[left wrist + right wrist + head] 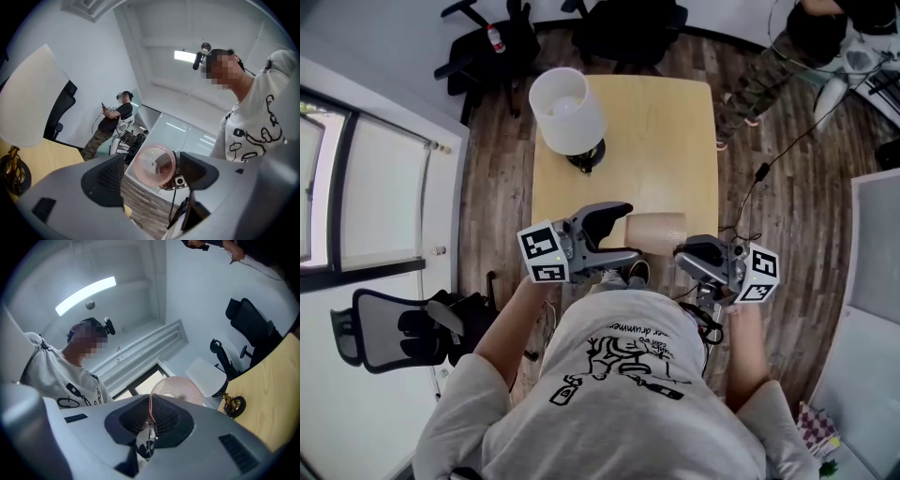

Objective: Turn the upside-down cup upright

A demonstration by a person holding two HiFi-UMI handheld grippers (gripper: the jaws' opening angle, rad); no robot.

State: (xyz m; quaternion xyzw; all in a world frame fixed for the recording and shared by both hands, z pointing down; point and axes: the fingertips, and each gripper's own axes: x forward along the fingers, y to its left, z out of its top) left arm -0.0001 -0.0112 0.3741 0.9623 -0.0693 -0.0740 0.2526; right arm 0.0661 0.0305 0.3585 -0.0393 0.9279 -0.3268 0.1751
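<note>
The pinkish translucent cup (656, 232) hangs on its side above the near edge of the wooden table (675, 141). My right gripper (682, 251) is shut on the cup's thin wall at its right end. In the right gripper view the jaws pinch that wall edge-on, and the cup (180, 387) rises just beyond my right gripper (151, 411). My left gripper (623, 234) is open at the cup's left end, its fingers spread above and below it without touching. In the left gripper view the cup's round end (154, 165) shows beyond the wide jaws of my left gripper (152, 176).
A table lamp with a white shade (567, 111) stands at the far left of the table. Office chairs (487, 47) stand beyond the table and another (403, 328) at my left. A person (778, 56) stands at the far right by cables on the floor.
</note>
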